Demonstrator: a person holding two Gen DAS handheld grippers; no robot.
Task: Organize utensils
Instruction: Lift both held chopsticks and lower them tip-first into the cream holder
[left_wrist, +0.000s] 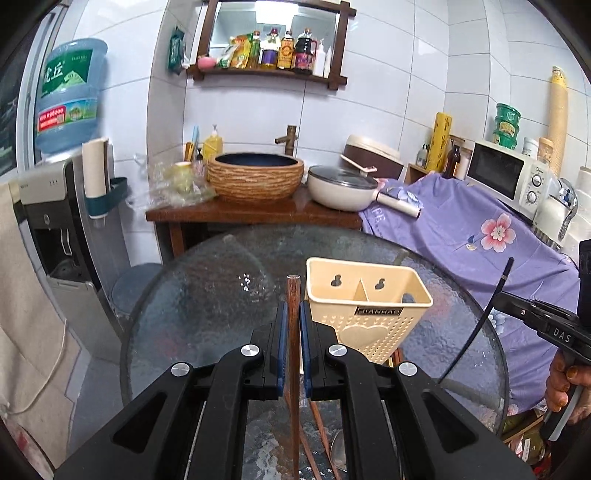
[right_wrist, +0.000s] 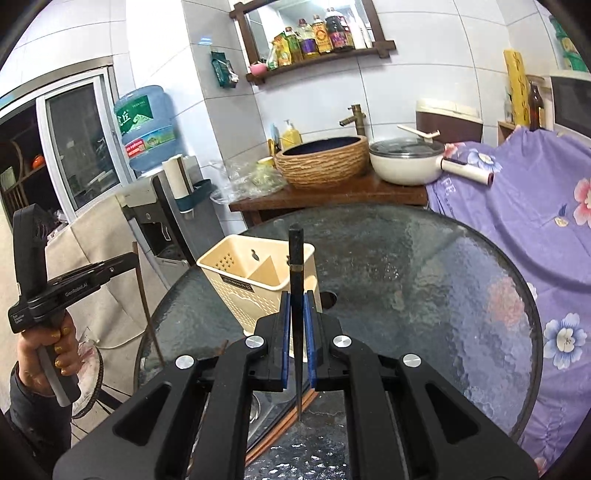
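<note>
Clamped in my left gripper (left_wrist: 292, 314), a brown chopstick (left_wrist: 293, 354) stands just beside the beige holder (left_wrist: 369, 314); my right gripper (right_wrist: 297, 325) pinches a black chopstick (right_wrist: 296, 295). Next, I'd drop both into the holder's compartments.

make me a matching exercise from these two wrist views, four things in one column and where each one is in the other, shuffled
Things:
1. brown wooden chopstick
2. black tapered chopstick
3. cream plastic utensil holder
4. white lidded pan

Places:
A. standing on the round glass table
B. clamped in the right gripper
C. on the dark wooden counter beside the woven-look basin
D. clamped in the left gripper

Pairs: 1-D, 2-B, 3-A, 4-C
</note>
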